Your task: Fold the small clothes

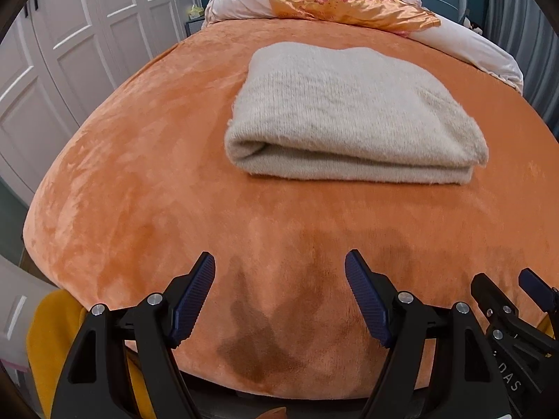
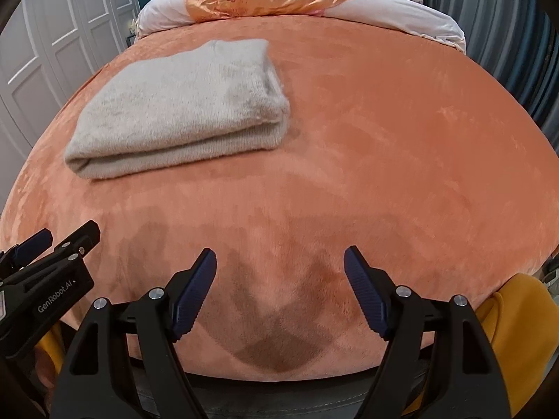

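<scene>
A cream knitted garment [image 1: 353, 111] lies folded into a thick rectangle on the orange plush bed cover [image 1: 139, 174]. In the right wrist view the garment [image 2: 181, 104] lies at the left on the same bed cover [image 2: 401, 157]. My left gripper [image 1: 279, 296] is open and empty, hovering over the near edge of the bed, well short of the garment. My right gripper [image 2: 279, 293] is open and empty too, beside the left one, also over the near edge. The right gripper shows at the lower right of the left wrist view [image 1: 506, 289], and the left gripper at the lower left of the right wrist view [image 2: 59, 241].
A white pillow roll with an orange floral satin cloth [image 1: 349, 0] lies across the head of the bed. White wardrobe doors [image 1: 70, 52] stand at the left, grey curtains [image 2: 506, 52] at the right. Yellow fabric [image 2: 517, 331] shows below the near bed edge.
</scene>
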A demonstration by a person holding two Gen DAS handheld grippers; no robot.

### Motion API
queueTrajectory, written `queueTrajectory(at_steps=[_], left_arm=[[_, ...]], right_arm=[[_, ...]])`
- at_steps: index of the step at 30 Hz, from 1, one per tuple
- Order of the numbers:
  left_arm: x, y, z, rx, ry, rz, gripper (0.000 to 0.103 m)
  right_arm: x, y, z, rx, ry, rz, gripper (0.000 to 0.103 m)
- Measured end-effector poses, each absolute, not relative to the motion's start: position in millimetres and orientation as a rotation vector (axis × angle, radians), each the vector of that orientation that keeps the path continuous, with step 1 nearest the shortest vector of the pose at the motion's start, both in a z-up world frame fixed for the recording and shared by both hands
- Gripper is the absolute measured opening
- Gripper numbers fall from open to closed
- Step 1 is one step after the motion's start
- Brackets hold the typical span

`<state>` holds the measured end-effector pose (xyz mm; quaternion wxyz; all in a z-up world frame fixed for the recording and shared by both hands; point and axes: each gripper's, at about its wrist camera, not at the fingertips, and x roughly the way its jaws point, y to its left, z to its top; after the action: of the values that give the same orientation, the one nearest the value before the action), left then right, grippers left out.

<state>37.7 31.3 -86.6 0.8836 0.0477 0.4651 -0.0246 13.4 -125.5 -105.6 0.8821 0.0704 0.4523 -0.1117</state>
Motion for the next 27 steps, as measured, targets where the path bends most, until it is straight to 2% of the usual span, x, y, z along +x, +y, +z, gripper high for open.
queueTrajectory(at_steps=[21, 27], left_arm=[[38.1, 27.3, -109.7, 0.113, 0.98, -0.045, 0.074], [39.1, 30.6, -116.1, 0.115, 0.964, -0.03, 0.087]], right_arm=[[23.4, -107.5, -124.6, 0.098, 0.966, -0.217, 0.075], [22.4, -110.7, -132.7, 0.104, 0.943, -0.212, 0.082]])
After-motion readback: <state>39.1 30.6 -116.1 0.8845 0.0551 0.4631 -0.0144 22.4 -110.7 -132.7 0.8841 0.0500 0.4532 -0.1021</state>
